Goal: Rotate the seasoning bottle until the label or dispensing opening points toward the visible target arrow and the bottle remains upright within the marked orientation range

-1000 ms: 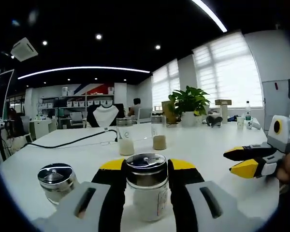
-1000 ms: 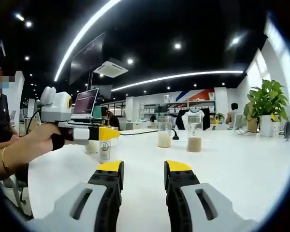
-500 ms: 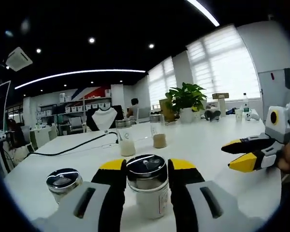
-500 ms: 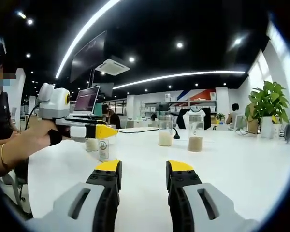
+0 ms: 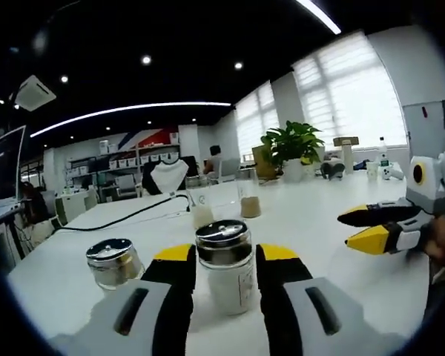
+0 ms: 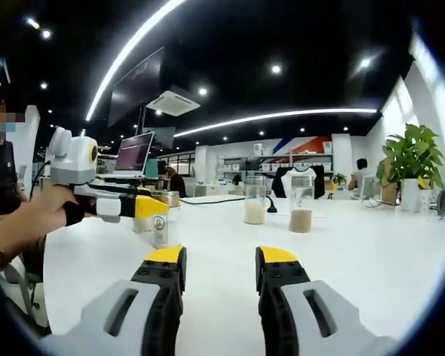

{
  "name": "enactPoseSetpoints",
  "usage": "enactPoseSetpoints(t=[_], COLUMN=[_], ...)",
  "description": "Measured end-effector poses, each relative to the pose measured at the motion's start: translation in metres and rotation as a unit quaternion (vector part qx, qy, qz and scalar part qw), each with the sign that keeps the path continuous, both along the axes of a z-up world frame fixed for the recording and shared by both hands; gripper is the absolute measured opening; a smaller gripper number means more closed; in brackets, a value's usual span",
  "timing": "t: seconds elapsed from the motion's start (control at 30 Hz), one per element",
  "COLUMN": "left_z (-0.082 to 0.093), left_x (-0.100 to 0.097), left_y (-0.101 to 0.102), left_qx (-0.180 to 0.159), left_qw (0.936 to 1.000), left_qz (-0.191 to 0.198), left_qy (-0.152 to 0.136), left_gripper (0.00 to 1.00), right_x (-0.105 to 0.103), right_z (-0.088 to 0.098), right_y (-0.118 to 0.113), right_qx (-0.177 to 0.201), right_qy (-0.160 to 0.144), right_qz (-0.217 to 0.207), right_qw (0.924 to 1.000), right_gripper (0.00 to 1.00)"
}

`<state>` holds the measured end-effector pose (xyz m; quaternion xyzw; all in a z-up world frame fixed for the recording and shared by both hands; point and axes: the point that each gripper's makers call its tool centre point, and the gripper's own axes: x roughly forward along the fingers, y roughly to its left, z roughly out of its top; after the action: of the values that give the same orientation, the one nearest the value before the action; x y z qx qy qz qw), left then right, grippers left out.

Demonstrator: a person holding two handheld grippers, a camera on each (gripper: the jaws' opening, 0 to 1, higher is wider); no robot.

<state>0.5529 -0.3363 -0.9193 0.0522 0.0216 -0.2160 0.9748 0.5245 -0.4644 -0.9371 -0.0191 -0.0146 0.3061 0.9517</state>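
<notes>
The seasoning bottle (image 5: 225, 267), clear glass with a chrome lid and pale contents, stands upright on the white table (image 5: 311, 222). A small printed label shows on its right side. My left gripper (image 5: 225, 252) is shut on it, one yellow-tipped jaw against each side. In the right gripper view, the left gripper (image 6: 152, 208) comes in from the left in a person's hand, over the seasoning bottle (image 6: 159, 231). My right gripper (image 6: 220, 256) stands open over bare tabletop with nothing between its jaws. The right gripper (image 5: 346, 229) also hovers at the right of the left gripper view.
A second chrome-lidded shaker (image 5: 113, 263) stands just left of the held bottle. Two tall glasses (image 5: 202, 208) (image 5: 246, 200) with powder stand farther back, near a black cable (image 5: 119, 215). A potted plant (image 5: 293, 144) sits at the far end. A person's arm (image 6: 18, 230) is at the left.
The left gripper has swung with the bottle still in it. The second shaker and glasses have shifted right in its view. In the right gripper view its body has moved left.
</notes>
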Motion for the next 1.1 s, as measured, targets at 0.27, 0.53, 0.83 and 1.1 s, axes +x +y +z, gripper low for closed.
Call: enactPoseSetpoints(t=[0.27,0.53,0.83,1.1], left_z=[-0.022,-0.034,-0.034,-0.033], left_x=[0.002,0.0,0.0,0.003], left_y=[0.005,0.007,0.016,0.024], left_qx=[-0.002,-0.021,-0.021,-0.014], left_qw=[0.9992,0.9973,0.9969,0.9962], left_qz=[0.019,0.033,0.041,0.055], left_qy=[0.036,0.062,0.064,0.066], left_gripper=[0.31,0.3,0.27,0.27], right_x=[0.0,0.0,0.001,0.001], right_z=[0.0,-0.001,-0.001,-0.002], right_y=[-0.001,-0.001,-0.001,-0.001], right_qx=[0.006,0.009,0.009,0.008], right_qy=[0.003,0.007,0.008,0.009], right_qz=[0.003,0.01,0.009,0.009], right_qw=[1.0,0.9999,0.9999,0.9999], right_gripper=[0.36,0.37,0.37,0.37])
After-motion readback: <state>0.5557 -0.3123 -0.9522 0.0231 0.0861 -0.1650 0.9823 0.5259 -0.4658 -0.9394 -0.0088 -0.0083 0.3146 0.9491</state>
